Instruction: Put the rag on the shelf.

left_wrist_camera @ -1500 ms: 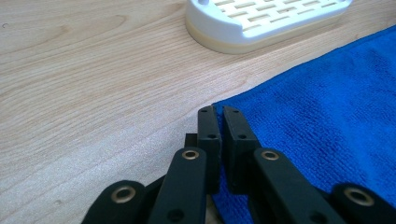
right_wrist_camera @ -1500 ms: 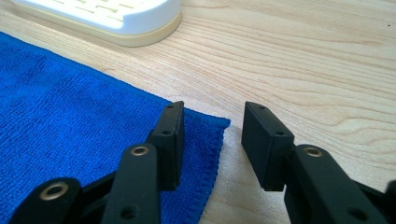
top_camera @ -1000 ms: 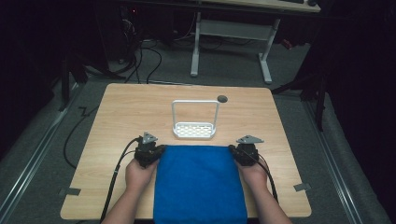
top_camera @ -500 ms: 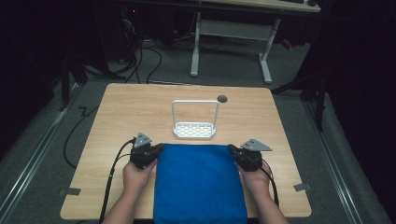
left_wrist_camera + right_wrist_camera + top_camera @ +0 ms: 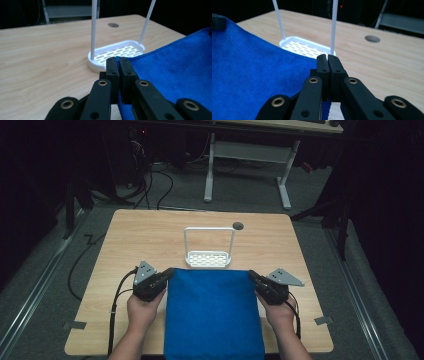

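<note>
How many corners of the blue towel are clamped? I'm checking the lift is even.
2: the left hand-held gripper pinches the blue towel's far left corner, the right hand-held gripper its far right corner. Near corners hang off the table.

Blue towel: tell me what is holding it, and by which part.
Both grippers hold the blue towel: the left gripper pinches its far left corner, the right gripper its far right corner, jaws shut on the cloth.

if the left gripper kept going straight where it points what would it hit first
Probably the white rack: the left gripper, shut on the blue towel corner, aims at its near base rim, though depth is hard to judge.
</note>
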